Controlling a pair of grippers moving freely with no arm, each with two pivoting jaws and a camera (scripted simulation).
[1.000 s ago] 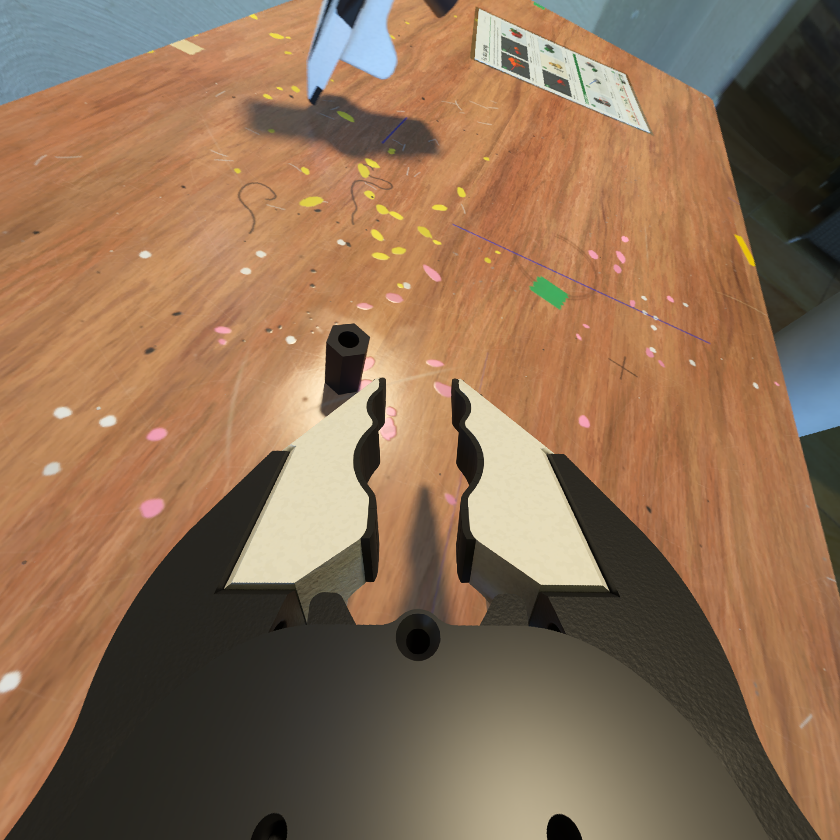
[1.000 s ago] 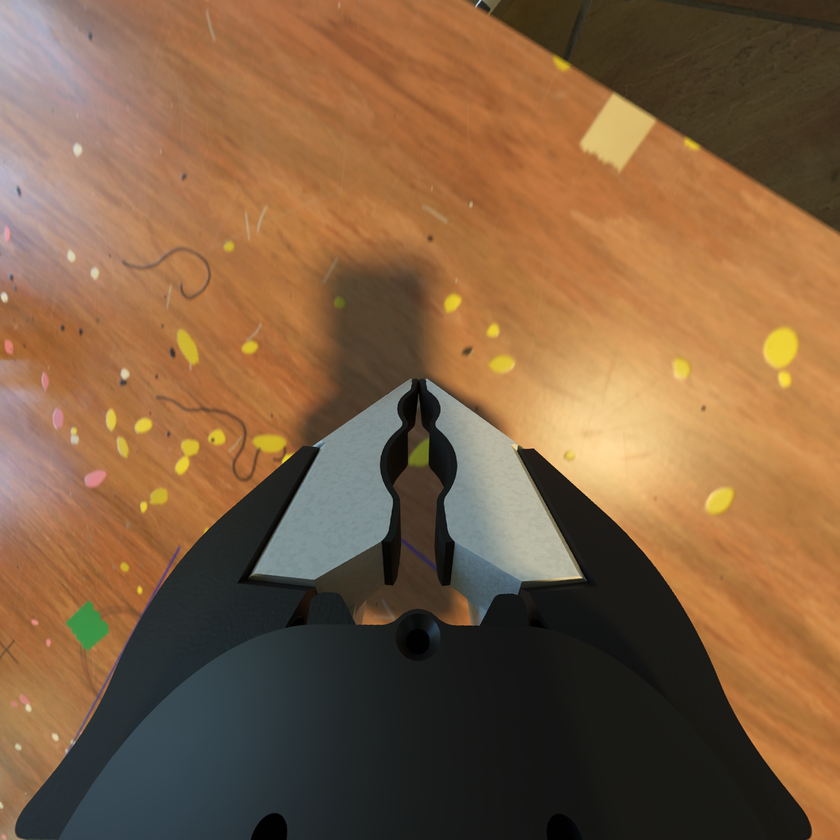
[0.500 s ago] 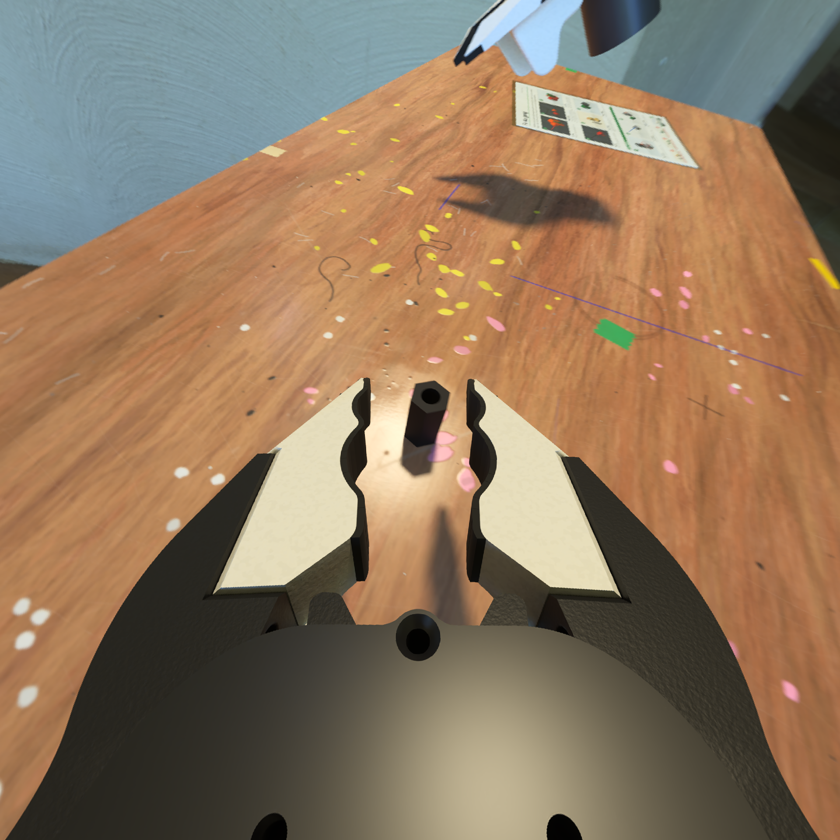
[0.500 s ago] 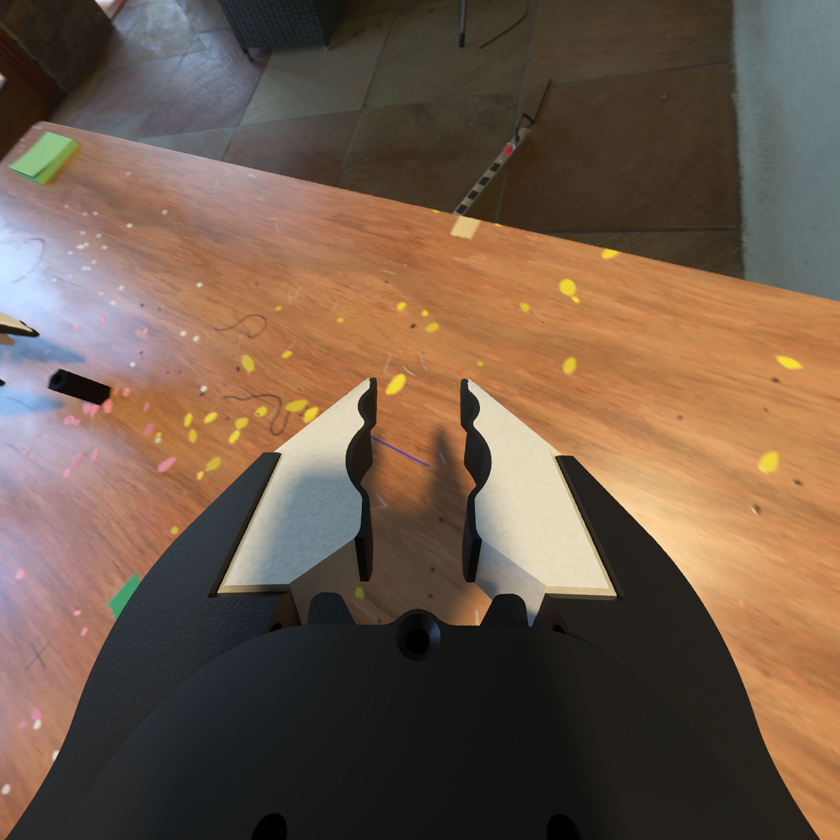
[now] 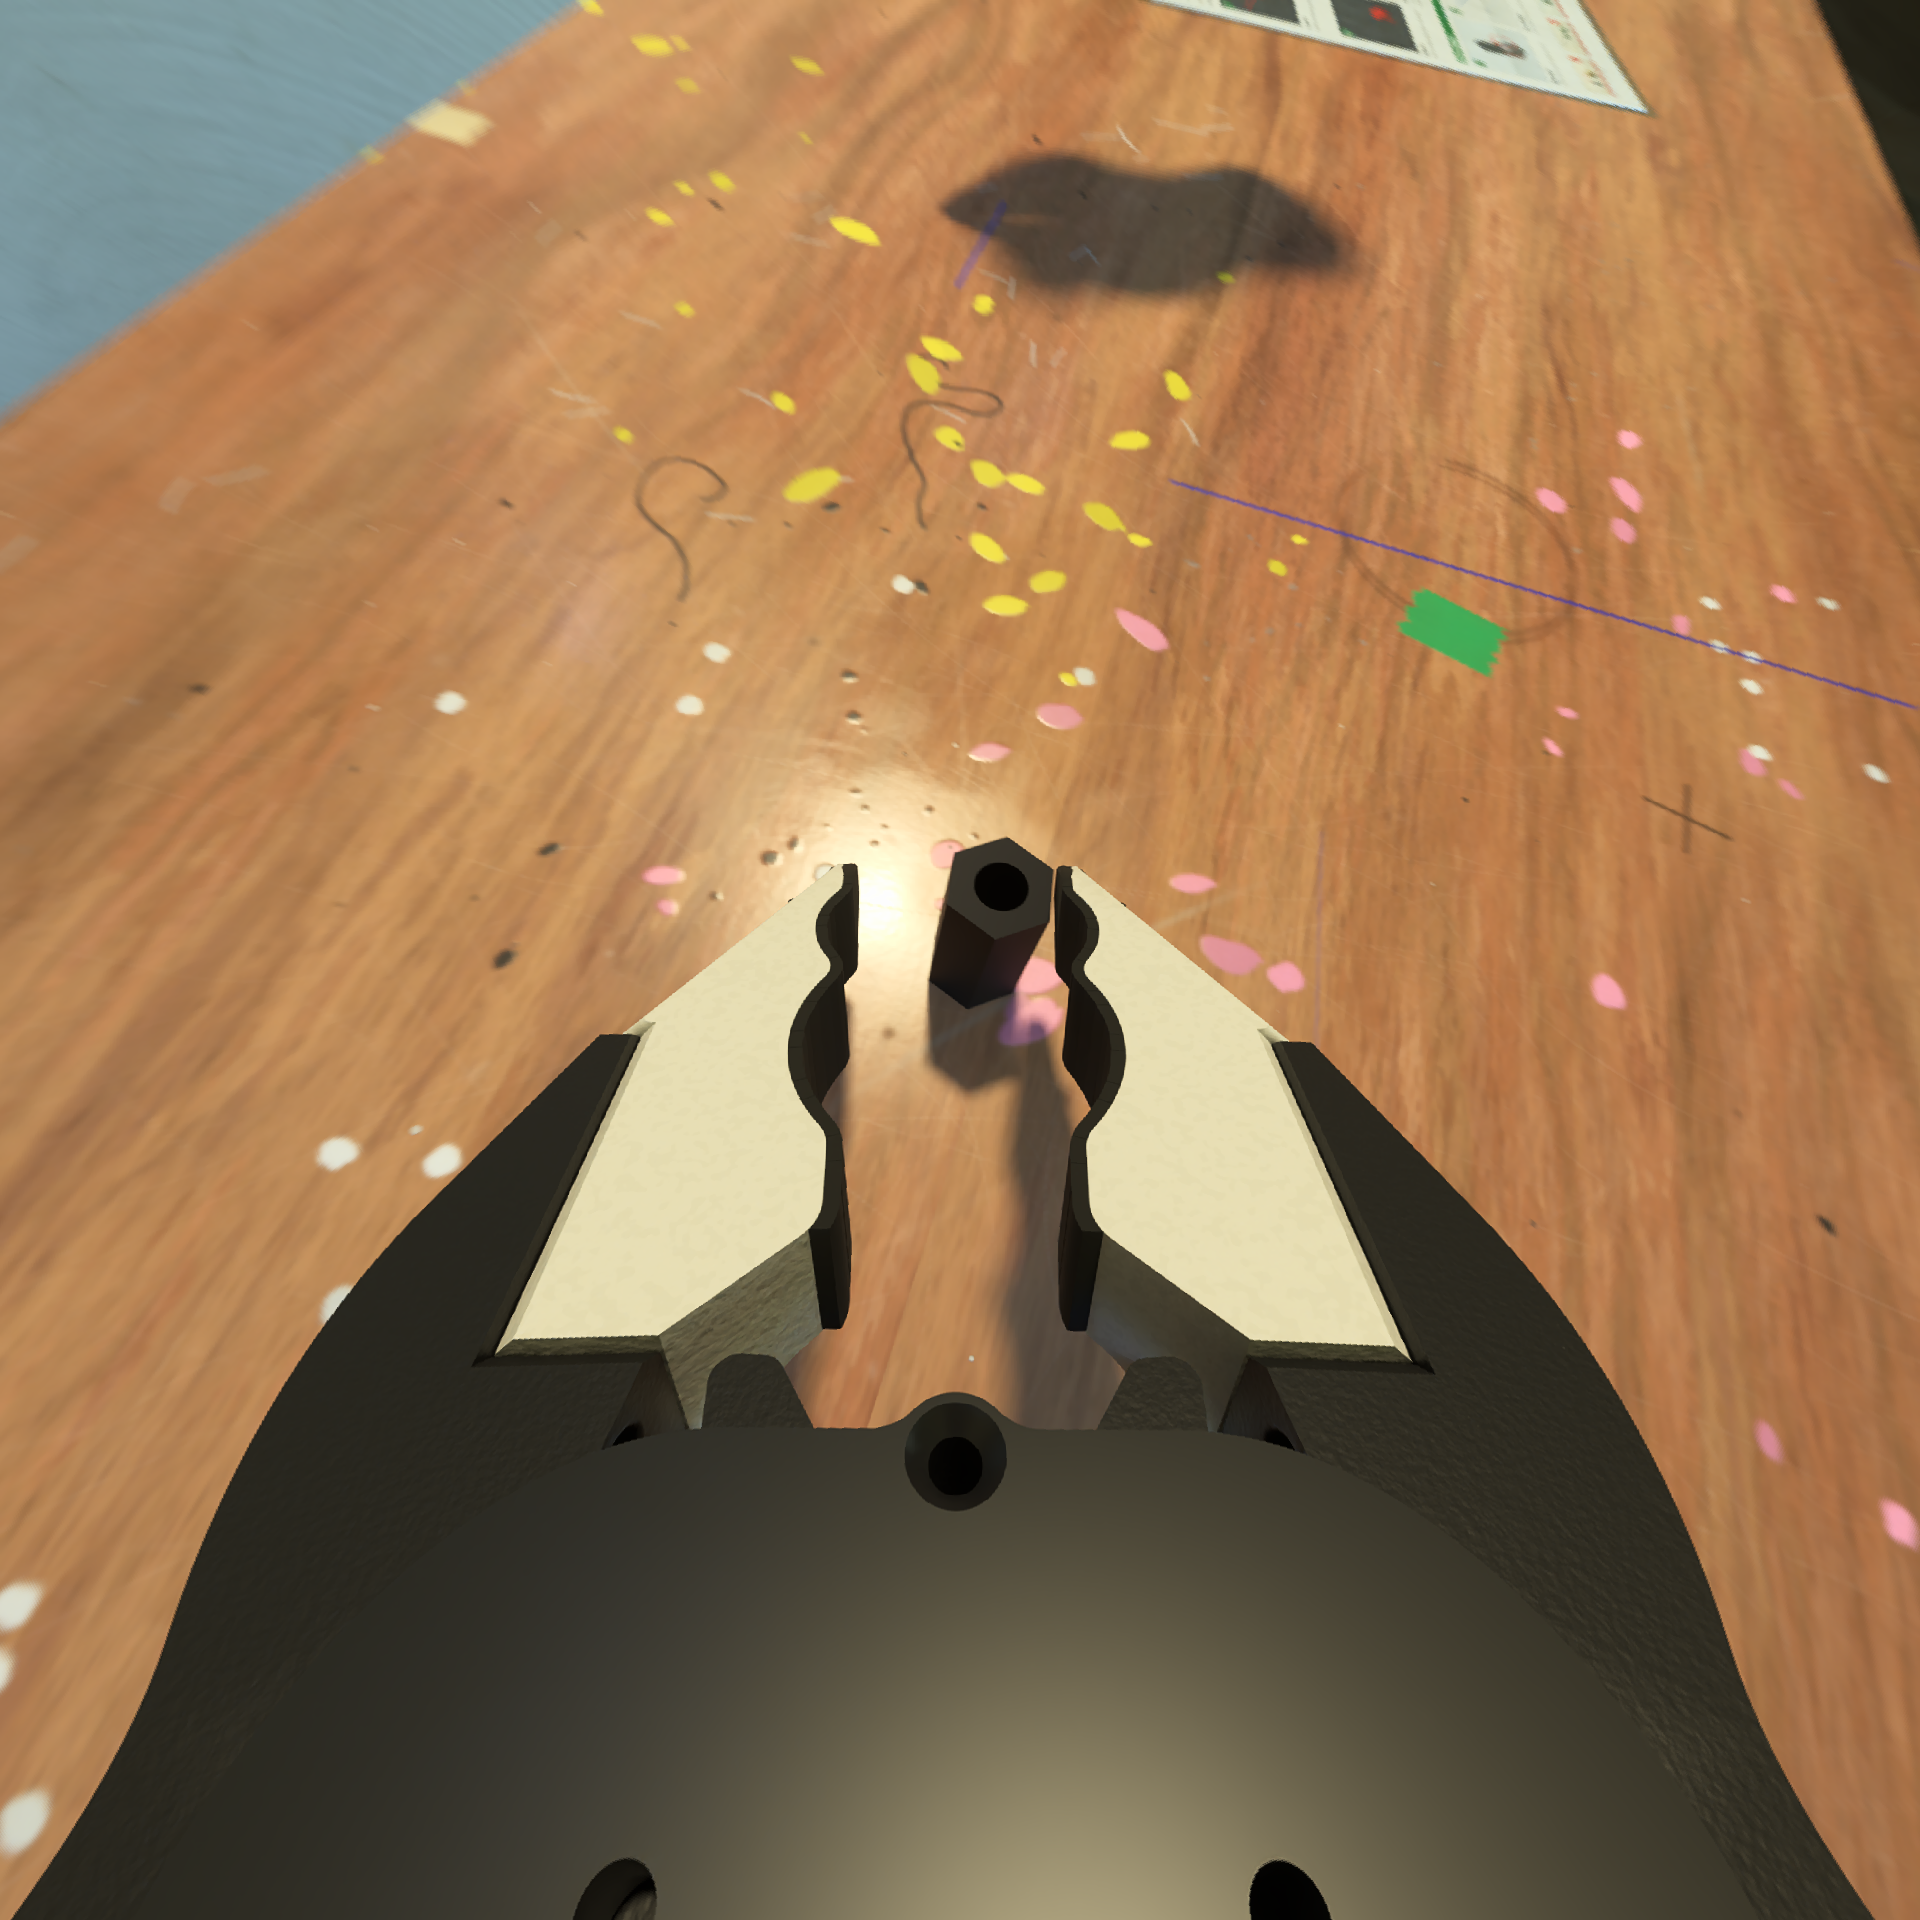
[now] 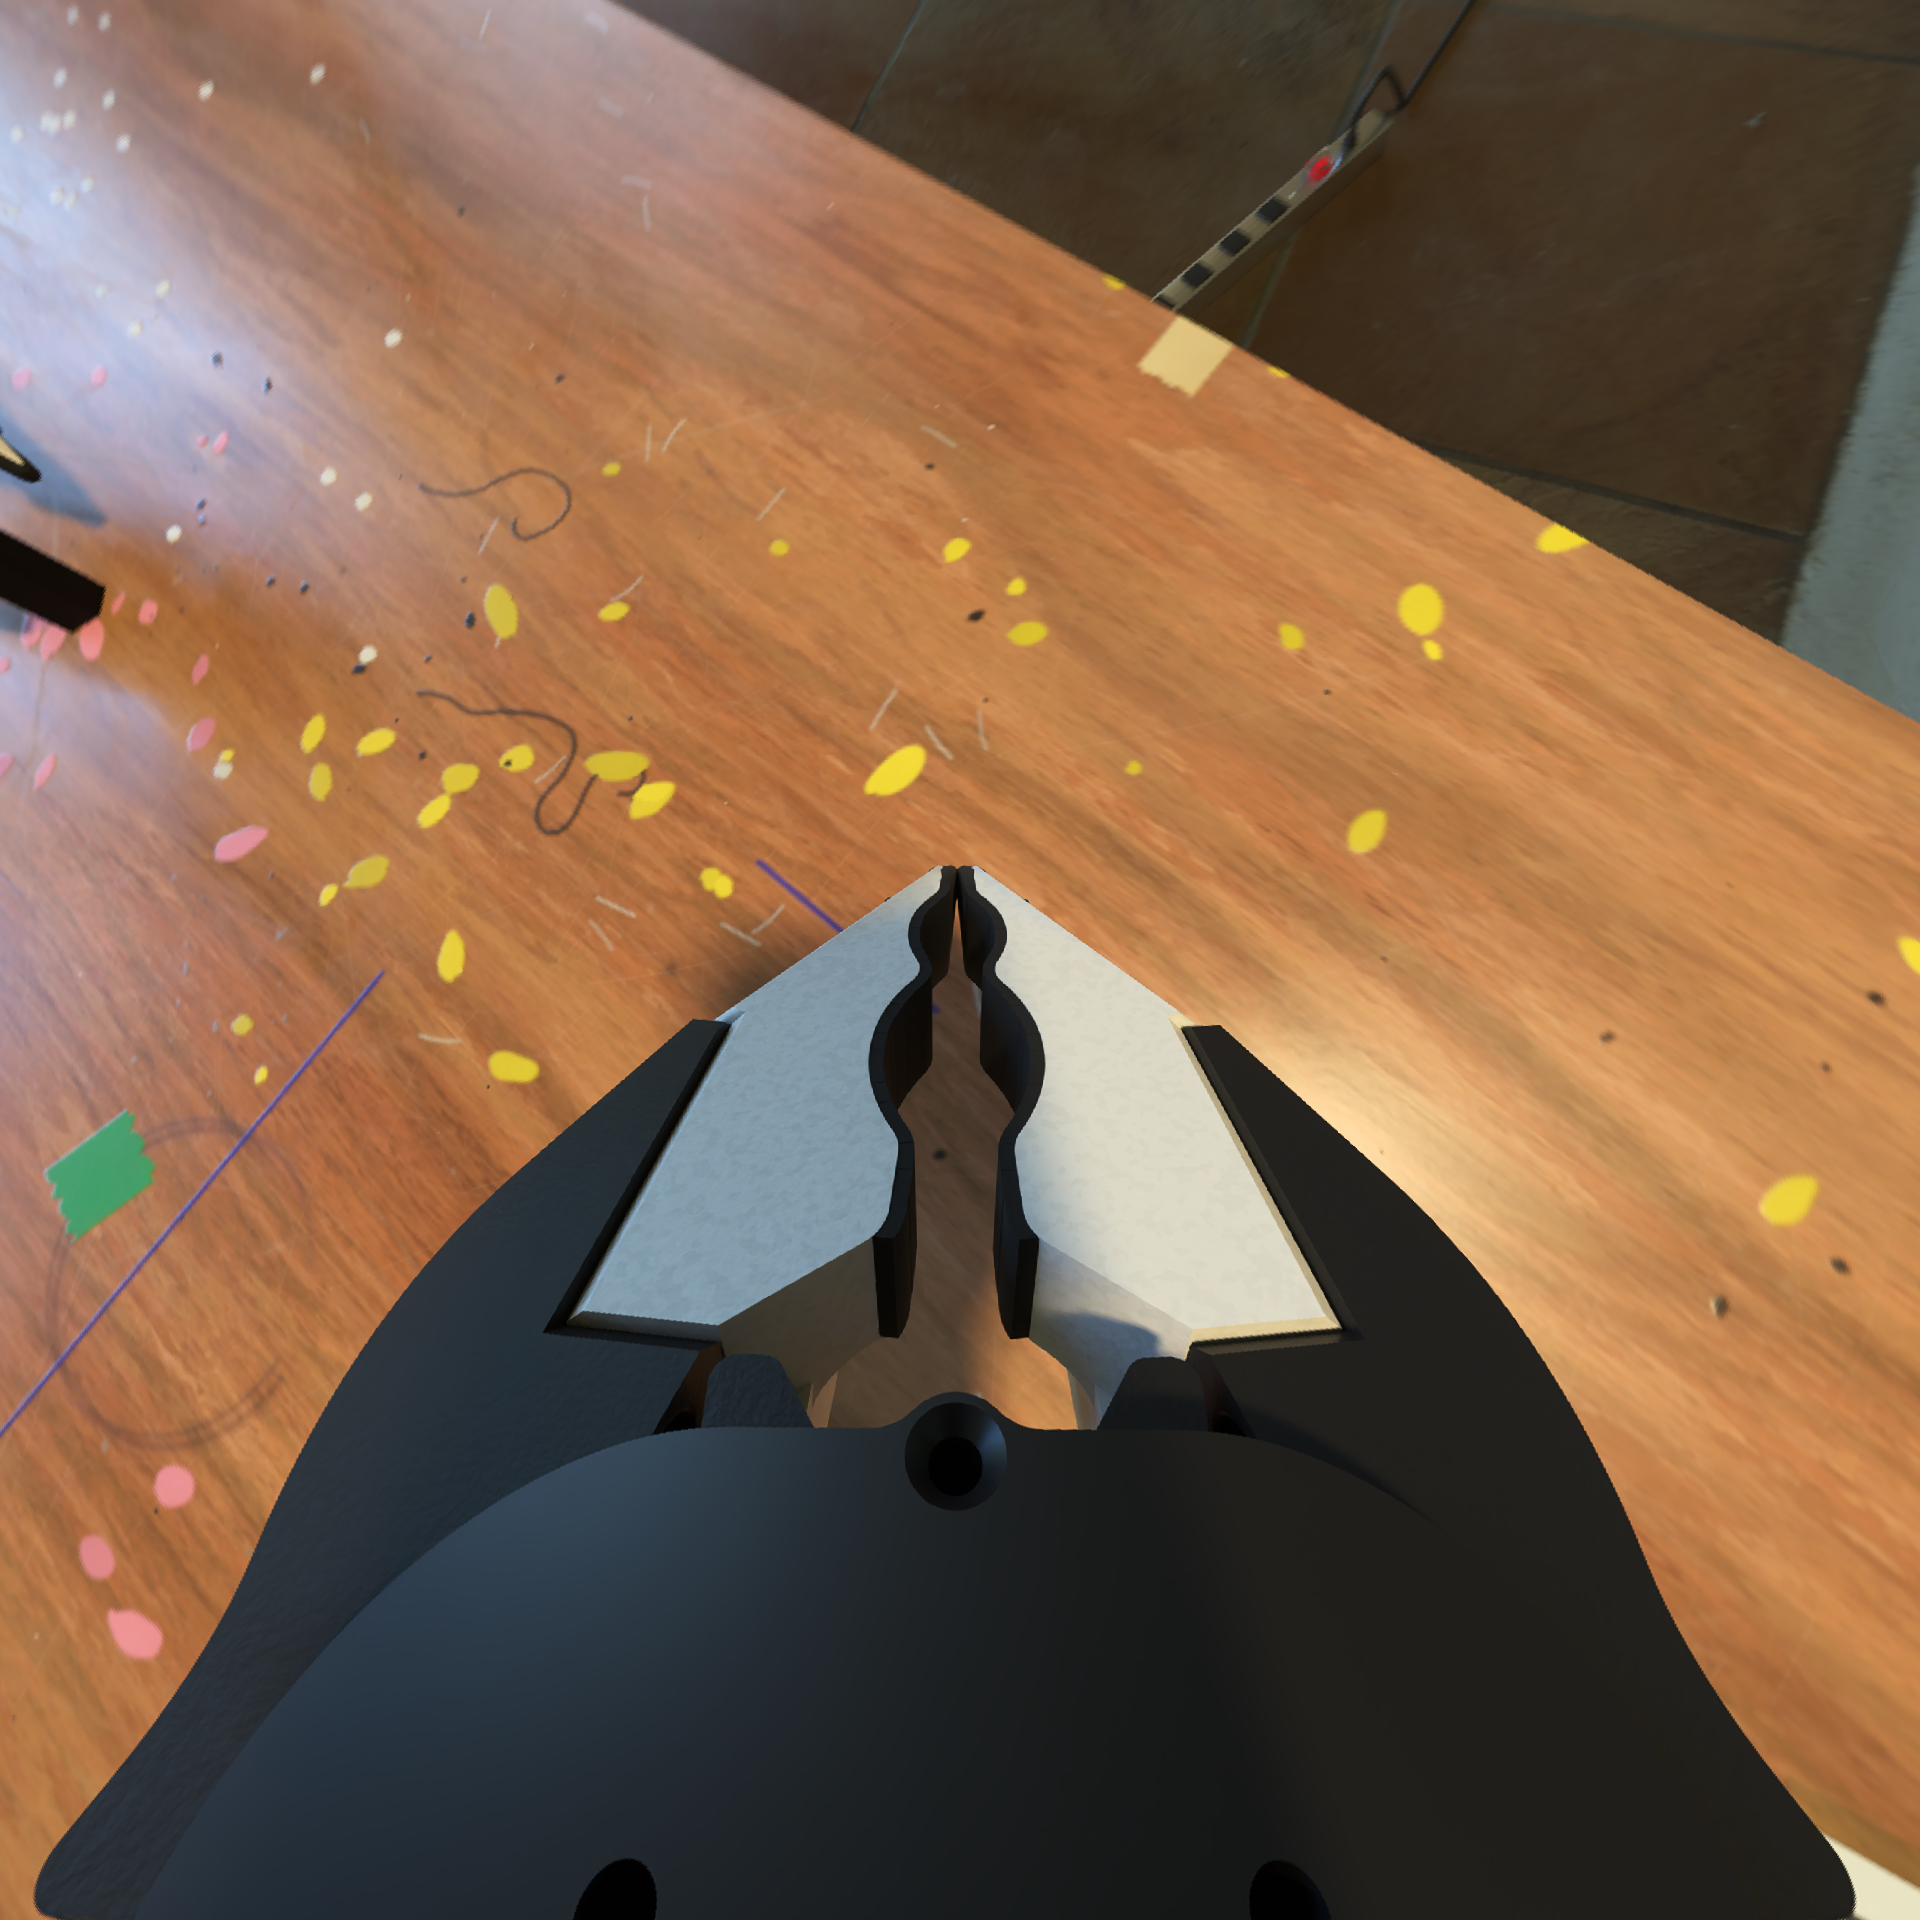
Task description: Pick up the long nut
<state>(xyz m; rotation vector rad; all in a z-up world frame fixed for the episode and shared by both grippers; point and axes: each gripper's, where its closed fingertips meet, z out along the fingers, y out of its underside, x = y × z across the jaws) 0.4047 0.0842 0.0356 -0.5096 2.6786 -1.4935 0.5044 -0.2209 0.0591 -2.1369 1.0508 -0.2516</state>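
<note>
The long nut [image 5: 985,923] is a black hexagonal standoff with a hole in its top, standing upright on the wooden table [image 5: 416,623]. My left gripper [image 5: 954,883] is open, its fingertips on either side of the nut, which stands close to the right fingertip [image 5: 1075,914]. In the right wrist view the nut [image 6: 47,587] shows at the far left edge, partly cut off. My right gripper [image 6: 954,878] is shut and empty, above the table away from the nut.
A printed sheet [image 5: 1455,42] lies at the table's far end. A green tape patch [image 5: 1449,632] and paint specks mark the wood. The table edge and floor with a power strip [image 6: 1278,213] lie beyond the right gripper.
My left gripper moved closer and lower, so the nut now sits between its fingertips. My right gripper closed from open and is no longer visible in the left wrist view.
</note>
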